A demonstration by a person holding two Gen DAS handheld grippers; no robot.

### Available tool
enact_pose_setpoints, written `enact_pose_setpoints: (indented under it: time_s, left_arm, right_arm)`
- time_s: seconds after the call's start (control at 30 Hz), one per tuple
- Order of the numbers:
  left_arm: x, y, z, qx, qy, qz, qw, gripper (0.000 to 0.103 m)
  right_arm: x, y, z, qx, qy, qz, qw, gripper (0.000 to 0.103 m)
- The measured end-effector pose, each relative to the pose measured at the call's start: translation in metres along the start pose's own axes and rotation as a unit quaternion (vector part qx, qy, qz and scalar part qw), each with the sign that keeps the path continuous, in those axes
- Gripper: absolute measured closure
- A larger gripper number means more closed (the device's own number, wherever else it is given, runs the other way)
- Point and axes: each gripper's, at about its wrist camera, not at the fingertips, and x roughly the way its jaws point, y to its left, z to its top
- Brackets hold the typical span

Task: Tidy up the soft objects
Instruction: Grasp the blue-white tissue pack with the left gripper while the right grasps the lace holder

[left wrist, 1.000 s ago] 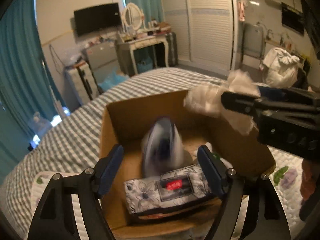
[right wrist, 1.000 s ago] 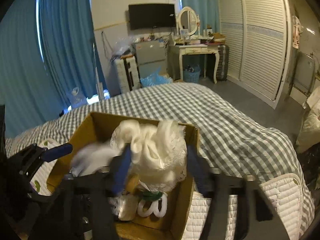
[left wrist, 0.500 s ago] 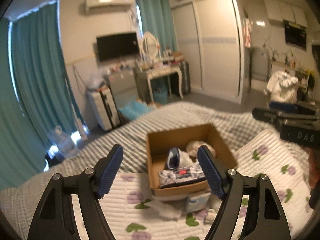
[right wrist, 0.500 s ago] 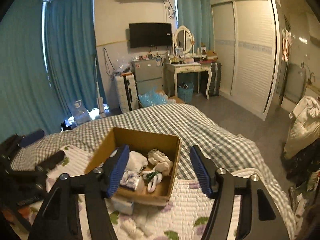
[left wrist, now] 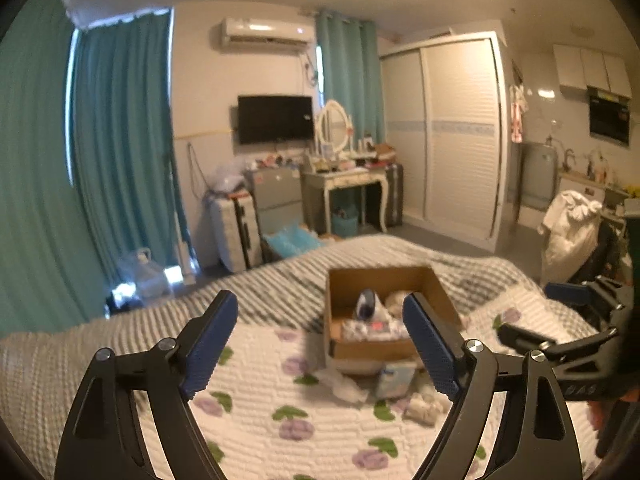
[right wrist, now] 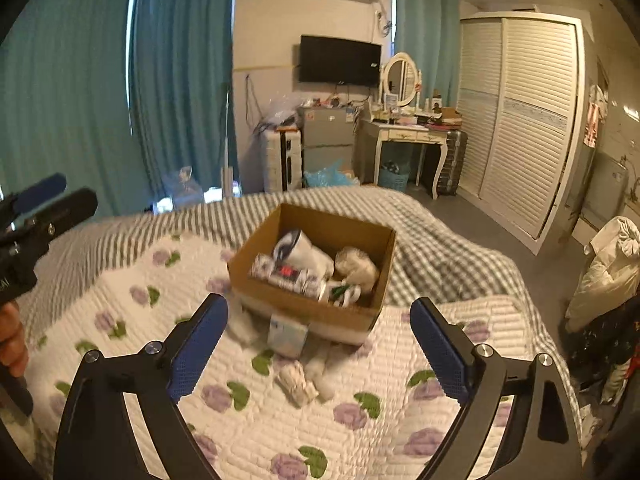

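A brown cardboard box (right wrist: 276, 304) sits on the bed, also in the left wrist view (left wrist: 372, 350). It holds a white and navy soft item (right wrist: 302, 248), a cream lace bundle (right wrist: 358, 268) and a patterned tissue pack (right wrist: 288, 274). Several small soft items lie on the quilt in front of the box: a pale blue pack (right wrist: 288, 336) and a white bundle (right wrist: 296, 382). My left gripper (left wrist: 320, 344) is open and empty, well back from the box. My right gripper (right wrist: 318, 346) is open and empty, also held back above the quilt.
The bed has a white quilt with purple flowers (right wrist: 360, 412) over a grey checked cover (right wrist: 436, 256). Beyond it stand teal curtains (right wrist: 80, 80), a dressing table (right wrist: 404, 136), a small fridge (right wrist: 326, 136) and a white wardrobe (right wrist: 520, 120). A white bag (right wrist: 608, 268) hangs at the right.
The left gripper dropped the white and navy item, and the right gripper dropped the cream lace bundle, into the box. Both opened and pulled back and up away from the box.
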Motion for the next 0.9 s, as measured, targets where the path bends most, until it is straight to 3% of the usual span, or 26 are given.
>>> enact_pose_setpoints:
  time_s: [0.23, 0.33, 0.43, 0.5, 0.67, 0.73, 0.83, 0.9]
  left_arm:
    - [0.054, 0.005, -0.056, -0.034, 0.077, -0.003, 0.9965, 0.017]
    - [0.08, 0.012, -0.083, -0.048, 0.113, 0.015, 0.9923, 0.017]
    - [0.095, 0.018, -0.111, -0.053, 0.128, 0.034, 0.9898, 0.017]
    - [0.102, 0.022, -0.126, -0.059, 0.144, 0.034, 0.9873, 0.017]
    - [0.108, 0.019, -0.137, -0.05, 0.164, 0.039, 0.9845, 0.017]
    - [0.107, 0.014, -0.14, -0.036, 0.168, 0.04, 0.9843, 0.017]
    - [0.105, 0.009, -0.144, -0.024, 0.17, 0.025, 0.9848, 0.017]
    - [0.103, 0.004, -0.147, -0.015, 0.17, 0.035, 0.9848, 0.017]
  right_arm:
    - [0.081, 0.014, -0.056, -0.008, 0.06, 0.004, 0.998, 0.01]
    - [0.118, 0.018, -0.08, -0.015, 0.091, -0.004, 0.996, 0.011]
    - [0.144, 0.024, -0.101, -0.027, 0.12, -0.012, 0.992, 0.028]
    - [0.154, 0.025, -0.108, -0.024, 0.134, -0.01, 0.991, 0.03]
    - [0.172, 0.028, -0.114, -0.022, 0.161, 0.003, 0.987, 0.03]
    - [0.186, 0.029, -0.121, -0.021, 0.188, 0.004, 0.982, 0.035]
    - [0.196, 0.029, -0.127, -0.026, 0.206, -0.009, 0.978, 0.035]
    - [0.196, 0.028, -0.126, -0.024, 0.204, -0.013, 0.979, 0.046]
